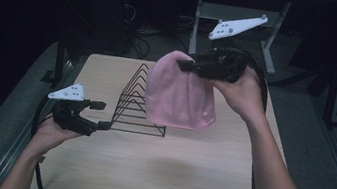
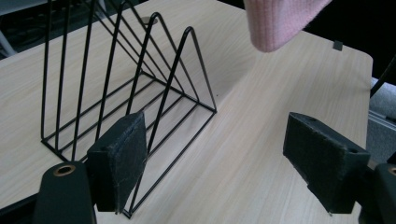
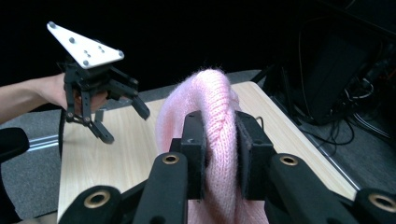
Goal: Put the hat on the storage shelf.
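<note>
While the right gripper [image 1: 184, 65] pinches the pink knit hat [image 1: 176, 95] by its crown, hanging at one o'clock over the wire rack [image 1: 136, 102], it looks light, soft and floppy, so the wide-open left gripper [image 1: 100, 115] should take its lower rim.

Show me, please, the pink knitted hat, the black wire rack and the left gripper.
pink knitted hat [image 1: 178, 98]: high view, middle of its hanging body.
black wire rack [image 1: 131, 103]: high view, its triangular dividers.
left gripper [image 1: 102, 115]: high view, between its open jaws.
</note>
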`<state>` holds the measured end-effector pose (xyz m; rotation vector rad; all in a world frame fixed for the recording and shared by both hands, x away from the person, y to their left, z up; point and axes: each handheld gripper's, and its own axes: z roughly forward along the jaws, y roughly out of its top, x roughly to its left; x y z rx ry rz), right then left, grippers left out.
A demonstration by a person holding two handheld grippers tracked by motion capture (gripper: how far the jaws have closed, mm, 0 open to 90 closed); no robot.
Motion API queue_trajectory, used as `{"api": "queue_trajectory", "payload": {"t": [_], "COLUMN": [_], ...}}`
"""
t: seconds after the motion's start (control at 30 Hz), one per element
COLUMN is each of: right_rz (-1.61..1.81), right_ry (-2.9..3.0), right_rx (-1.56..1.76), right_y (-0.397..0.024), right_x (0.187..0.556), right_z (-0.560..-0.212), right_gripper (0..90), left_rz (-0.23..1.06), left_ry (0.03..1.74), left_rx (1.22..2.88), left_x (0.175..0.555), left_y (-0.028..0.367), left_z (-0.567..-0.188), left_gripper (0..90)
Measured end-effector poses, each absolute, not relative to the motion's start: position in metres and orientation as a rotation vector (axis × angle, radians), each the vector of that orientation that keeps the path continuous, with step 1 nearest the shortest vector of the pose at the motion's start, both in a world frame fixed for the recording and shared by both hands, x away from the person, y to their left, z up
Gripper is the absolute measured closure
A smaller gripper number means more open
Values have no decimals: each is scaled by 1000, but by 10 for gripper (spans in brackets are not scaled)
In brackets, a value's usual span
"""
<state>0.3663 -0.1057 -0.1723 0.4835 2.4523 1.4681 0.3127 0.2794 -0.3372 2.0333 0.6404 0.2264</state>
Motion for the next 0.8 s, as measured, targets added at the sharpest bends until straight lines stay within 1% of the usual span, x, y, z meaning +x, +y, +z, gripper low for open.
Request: {"api": "queue_trajectory", "payload": {"t": [0.47, 0.8], "right_rz": [1505, 1536], "right_ry": [2468, 2469], "right_rx": [416, 384], "right_y": [-77, -63], "right_x": [372, 374], "right_z": [-169, -169], "right_gripper": [748, 747], "left_rz": [190, 131], "left_ry": [584, 528], "left_rx": [2054, 2048], "left_x": [326, 339], "left_y": [262, 246], "left_z": [-321, -312], "left_gripper": [223, 302]}}
